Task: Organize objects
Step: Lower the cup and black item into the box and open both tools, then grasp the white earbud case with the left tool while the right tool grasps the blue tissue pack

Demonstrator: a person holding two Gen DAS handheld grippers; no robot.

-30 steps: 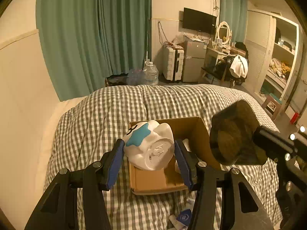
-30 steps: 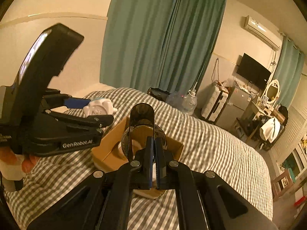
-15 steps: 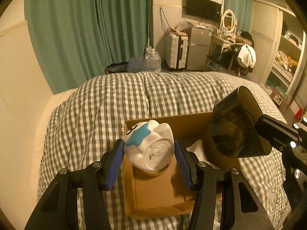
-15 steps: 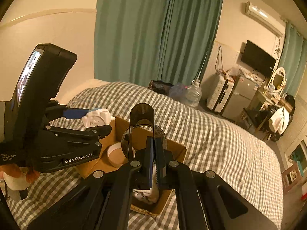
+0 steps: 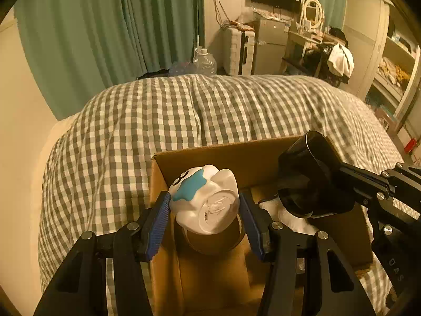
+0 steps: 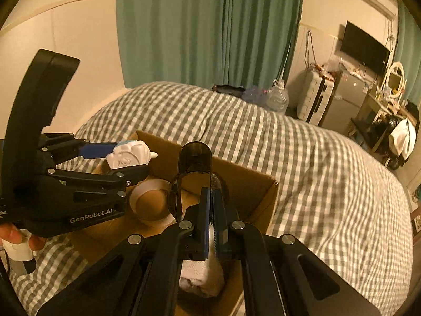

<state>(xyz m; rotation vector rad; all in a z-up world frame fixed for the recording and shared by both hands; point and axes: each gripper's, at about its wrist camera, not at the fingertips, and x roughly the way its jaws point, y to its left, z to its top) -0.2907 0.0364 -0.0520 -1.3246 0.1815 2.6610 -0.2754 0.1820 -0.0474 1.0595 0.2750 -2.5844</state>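
Figurine [image 5: 204,201], white with a blue patch, sits clamped between the blue pads of my left tool [image 5: 204,210], which tilts down over the cardboard box [image 5: 223,155] at my 12 o'clock. My right tool [image 6: 211,208] is pinched tight on the rim of a dark translucent cup [image 6: 193,173], angled down over the same box, toward 2 o'clock from the left. Inside lie a tape roll [image 6: 151,202] and white cloth [image 6: 200,273]. Beyond spreads the checked bed [image 5: 184,110].

Black gripper [image 5: 204,210], blue pads [image 5: 159,220], silver screws.
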